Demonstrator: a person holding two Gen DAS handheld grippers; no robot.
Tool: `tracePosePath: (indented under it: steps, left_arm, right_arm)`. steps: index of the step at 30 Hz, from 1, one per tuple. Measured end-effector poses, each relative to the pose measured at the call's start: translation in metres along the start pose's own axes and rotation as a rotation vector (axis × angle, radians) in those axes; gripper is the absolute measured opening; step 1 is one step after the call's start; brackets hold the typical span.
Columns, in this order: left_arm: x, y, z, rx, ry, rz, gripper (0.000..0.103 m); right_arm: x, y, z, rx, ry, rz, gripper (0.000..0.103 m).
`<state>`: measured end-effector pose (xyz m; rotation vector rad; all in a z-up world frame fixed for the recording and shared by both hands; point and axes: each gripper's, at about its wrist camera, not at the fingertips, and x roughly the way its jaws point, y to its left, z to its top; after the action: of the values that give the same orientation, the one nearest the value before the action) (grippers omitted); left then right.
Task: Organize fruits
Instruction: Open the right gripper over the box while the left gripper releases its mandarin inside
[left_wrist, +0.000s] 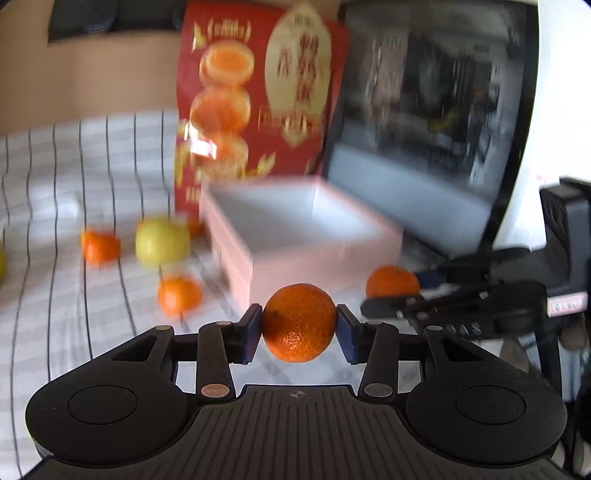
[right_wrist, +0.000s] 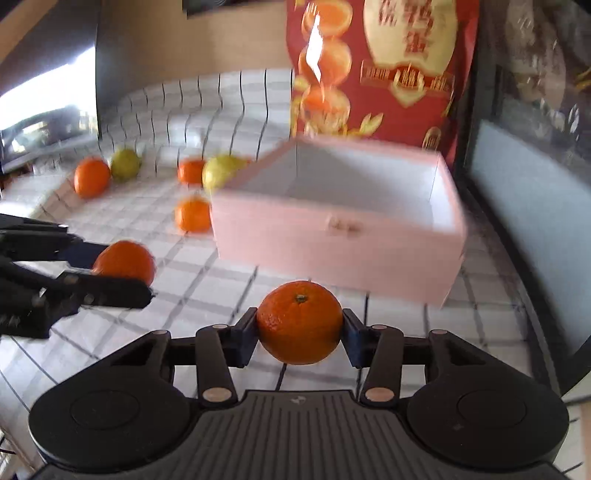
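The left claw (left_wrist: 300, 325) pinches a mandarin (left_wrist: 299, 322) in front of the pink box (left_wrist: 295, 254). The right claw (right_wrist: 300, 325) pinches a second mandarin (right_wrist: 300, 321) just before that box (its stem end shows only in the right wrist view). The right view alone shows two oranges (right_wrist: 91, 177) and green fruit (right_wrist: 125, 163) far back on the checked table (right_wrist: 207, 269).

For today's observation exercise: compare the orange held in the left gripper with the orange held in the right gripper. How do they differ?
The left gripper holds its orange with no stem end showing; the orange in the right gripper shows its green stem button on top. The left orange's skin looks darker, with a shadowed patch; the right orange's looks brighter and more even. Shared: both are small, round and pinched side to side, in front of the empty pink box.
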<state>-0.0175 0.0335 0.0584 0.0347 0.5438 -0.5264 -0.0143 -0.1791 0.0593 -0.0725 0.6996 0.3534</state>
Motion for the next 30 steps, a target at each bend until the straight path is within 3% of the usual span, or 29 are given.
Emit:
tracePosePath:
  steps: [3,6,11,15,19,24,27,30]
  left_arm:
    - [0.005,0.003,0.042,-0.015,-0.054,-0.028,0.048]
    - [0.025,0.006,0.083,-0.024,-0.08,-0.001,0.048]
    - [0.083,0.026,0.115,-0.114,-0.033,0.008,0.048]
    - [0.126,0.047,0.105,-0.221,0.03,0.032,0.048]
    - [0.13,0.063,0.087,-0.272,0.011,0.04,0.048]
    - [0.092,0.083,0.075,-0.334,-0.051,-0.023,0.048]
    - [0.061,0.1,0.059,-0.346,-0.072,0.021,0.048]
    - [0.033,0.128,0.03,-0.388,-0.08,0.133,0.048]
  right_arm:
    - [-0.02,-0.009,0.029,0.016,-0.066,0.012,0.046]
    - [-0.032,-0.021,0.066,0.026,-0.126,-0.026,0.046]
    - [-0.015,-0.04,0.102,0.041,-0.118,-0.102,0.046]
    - [0.018,-0.04,0.103,-0.011,-0.07,-0.148,0.047]
    - [0.036,-0.047,0.096,0.001,-0.024,-0.116,0.063]
    - [0.027,-0.058,0.097,0.042,-0.058,-0.133,0.075]
    - [0.021,-0.053,0.094,0.011,-0.076,-0.19,0.076]
    - [0.017,-0.043,0.089,-0.035,-0.076,-0.193,0.076]
